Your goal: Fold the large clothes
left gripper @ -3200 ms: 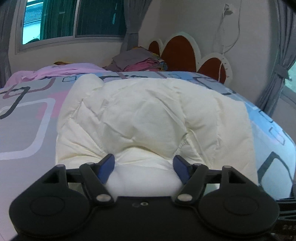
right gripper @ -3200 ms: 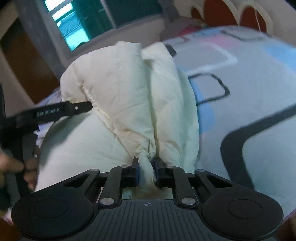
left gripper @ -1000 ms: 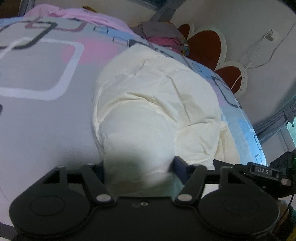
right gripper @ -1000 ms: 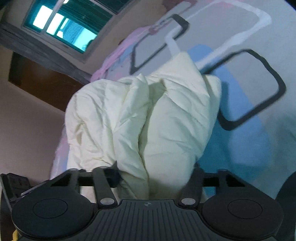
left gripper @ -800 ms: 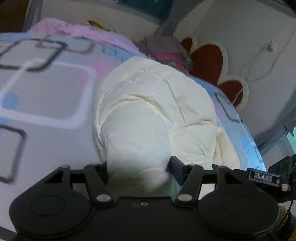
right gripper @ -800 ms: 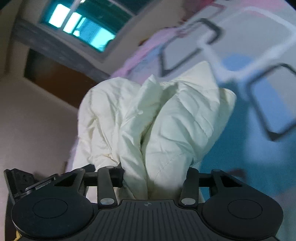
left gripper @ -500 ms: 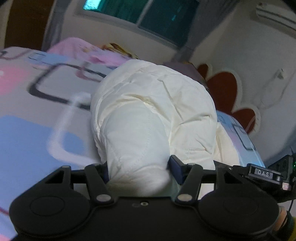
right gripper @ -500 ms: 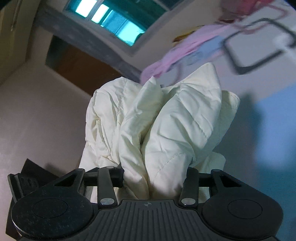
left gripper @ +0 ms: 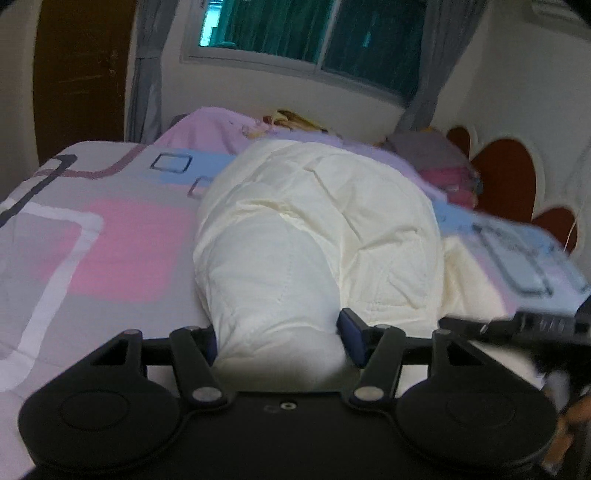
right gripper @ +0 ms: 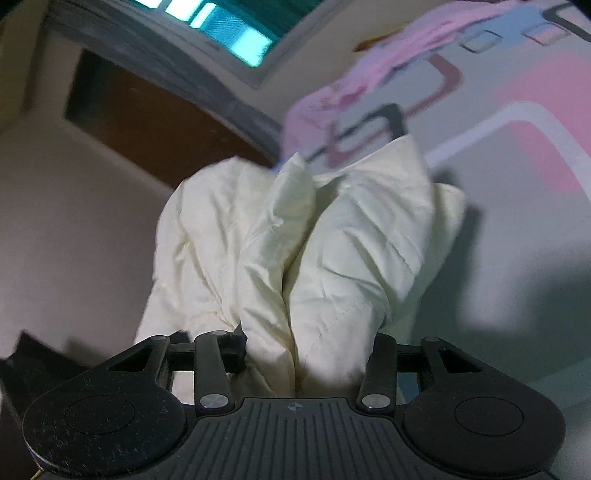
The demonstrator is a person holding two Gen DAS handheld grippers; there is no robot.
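A cream puffy quilted jacket, folded into a thick bundle, fills the middle of both wrist views. My left gripper is shut on one thick end of the bundle, the blue pads pressed into its sides. My right gripper is shut on the other end of the jacket, and the bundle hangs lifted above the bed. The right gripper's black body shows at the right edge of the left wrist view.
The bed has a grey, pink and blue patterned cover. A pink cloth and a pile of folded clothes lie at its far end. A red headboard, a window and a brown door stand behind.
Both grippers closed on the ends of the folded jacket, then lifted and swung it. The view turned from the headboard side toward the window and door.
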